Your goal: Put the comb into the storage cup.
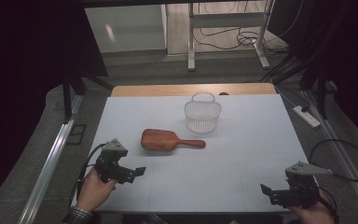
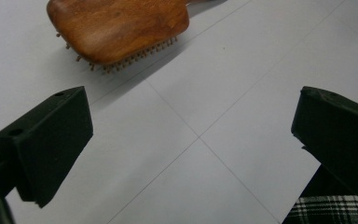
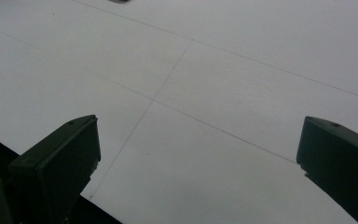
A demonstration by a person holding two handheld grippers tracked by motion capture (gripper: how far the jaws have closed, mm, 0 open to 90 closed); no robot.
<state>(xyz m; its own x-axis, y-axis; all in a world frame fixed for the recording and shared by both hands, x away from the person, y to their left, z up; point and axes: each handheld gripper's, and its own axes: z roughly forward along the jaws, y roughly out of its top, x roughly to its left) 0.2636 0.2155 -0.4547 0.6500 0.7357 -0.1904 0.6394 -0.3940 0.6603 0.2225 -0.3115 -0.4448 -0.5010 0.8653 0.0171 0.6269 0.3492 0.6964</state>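
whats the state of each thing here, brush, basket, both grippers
wooden hairbrush: lying flat on the table, bristles down, handle toward the person's right, untouched
white basket: upright, looks empty, handle up, apart from the hairbrush
left gripper: jaws open, holding nothing, near the hairbrush but short of it
right gripper: jaws open, holding nothing, over bare table

In the left gripper view the hairbrush is cut off, handle unseen.
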